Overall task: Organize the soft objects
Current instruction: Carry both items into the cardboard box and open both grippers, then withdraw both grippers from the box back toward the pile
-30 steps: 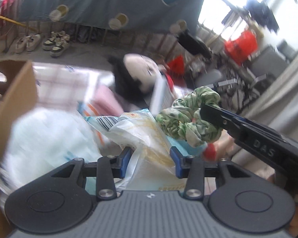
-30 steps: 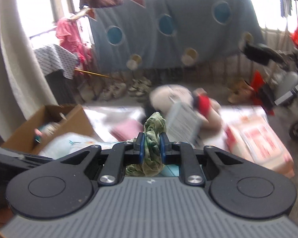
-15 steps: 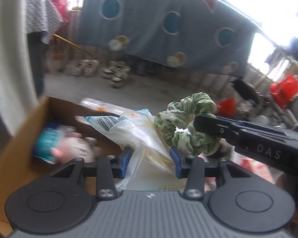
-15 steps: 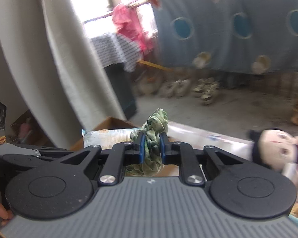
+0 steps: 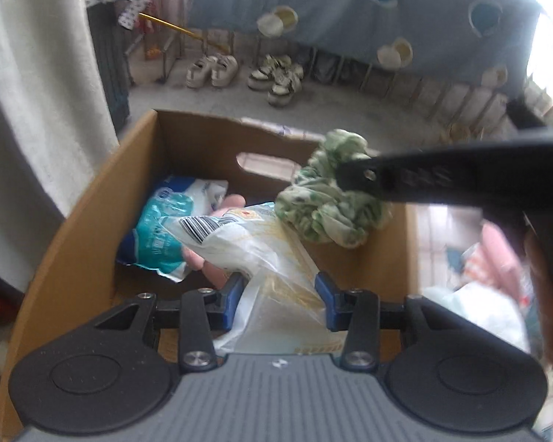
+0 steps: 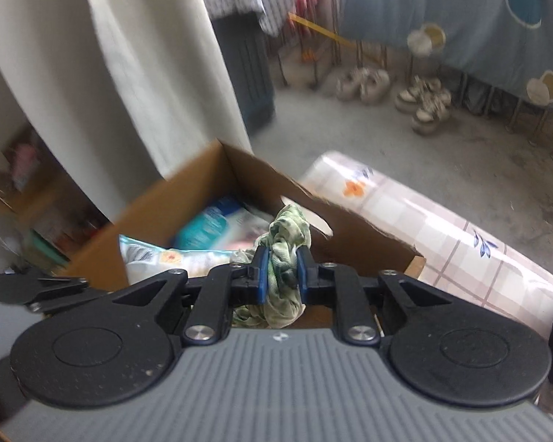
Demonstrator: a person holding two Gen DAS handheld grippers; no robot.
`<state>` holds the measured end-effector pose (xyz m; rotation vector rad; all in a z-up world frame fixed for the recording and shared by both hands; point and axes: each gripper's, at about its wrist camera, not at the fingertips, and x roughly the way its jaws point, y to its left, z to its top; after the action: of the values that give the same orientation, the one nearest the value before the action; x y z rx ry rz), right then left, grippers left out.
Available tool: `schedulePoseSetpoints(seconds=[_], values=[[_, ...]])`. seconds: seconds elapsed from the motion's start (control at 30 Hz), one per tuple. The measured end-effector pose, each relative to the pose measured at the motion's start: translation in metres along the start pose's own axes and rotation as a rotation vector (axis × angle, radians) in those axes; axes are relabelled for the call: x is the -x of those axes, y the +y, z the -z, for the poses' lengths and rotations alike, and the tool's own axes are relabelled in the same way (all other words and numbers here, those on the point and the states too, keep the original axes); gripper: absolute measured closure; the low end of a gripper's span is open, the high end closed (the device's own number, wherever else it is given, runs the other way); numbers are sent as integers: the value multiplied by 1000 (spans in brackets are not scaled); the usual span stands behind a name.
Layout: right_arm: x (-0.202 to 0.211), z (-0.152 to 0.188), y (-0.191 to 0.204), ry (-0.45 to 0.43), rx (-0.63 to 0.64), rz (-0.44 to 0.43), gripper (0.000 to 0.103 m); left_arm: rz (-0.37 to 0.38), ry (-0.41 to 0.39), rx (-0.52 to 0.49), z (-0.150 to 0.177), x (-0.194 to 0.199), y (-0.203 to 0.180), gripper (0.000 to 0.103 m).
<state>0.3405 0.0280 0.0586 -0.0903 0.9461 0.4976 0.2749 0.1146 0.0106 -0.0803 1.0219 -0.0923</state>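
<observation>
Where a second ago a doll and pink packs lay ahead, both grippers now hang over the cardboard box [image 5: 92,213]. Left gripper [image 5: 279,296] — clamped on a clear plastic packet [image 5: 276,258], above the box's near edge. Right gripper [image 6: 281,270] — pinched tight on the green scrunchie [image 6: 287,228], over the box's right wall. Teal pack [image 5: 158,232] on the box floor. Beyond: checked mattress [image 6: 424,228], grey concrete floor, shoes [image 5: 212,70], blue spotted cloth [image 5: 350,7], white curtain [image 5: 37,110].

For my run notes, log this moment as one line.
left claw: shut on plastic packet | right claw: shut on green scrunchie | both above cardboard box
</observation>
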Motion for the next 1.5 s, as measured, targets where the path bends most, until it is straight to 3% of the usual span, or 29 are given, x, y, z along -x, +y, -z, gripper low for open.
schedulePoseSetpoints(seconds=[0.23, 0.4, 0.63, 0.97, 1.33, 1.5], values=[[-37, 0, -15, 44, 23, 79, 87, -21, 59, -221, 2, -42, -29, 59], [-55, -4, -26, 75, 84, 107, 86, -82, 13, -358, -2, -58, -49, 59], [-70, -9, -40, 110, 100, 112, 82, -99, 7, -421, 1, -75, -62, 56], [-62, -9, -52, 82, 25, 64, 70, -12, 45, -293, -14, -71, -46, 43], [-34, -9, -66, 5, -29, 34, 62, 34, 2, -217, -19, -53, -33, 41], [-19, -8, -72, -34, -65, 8, 61, 34, -32, -202, -20, -39, -34, 31]])
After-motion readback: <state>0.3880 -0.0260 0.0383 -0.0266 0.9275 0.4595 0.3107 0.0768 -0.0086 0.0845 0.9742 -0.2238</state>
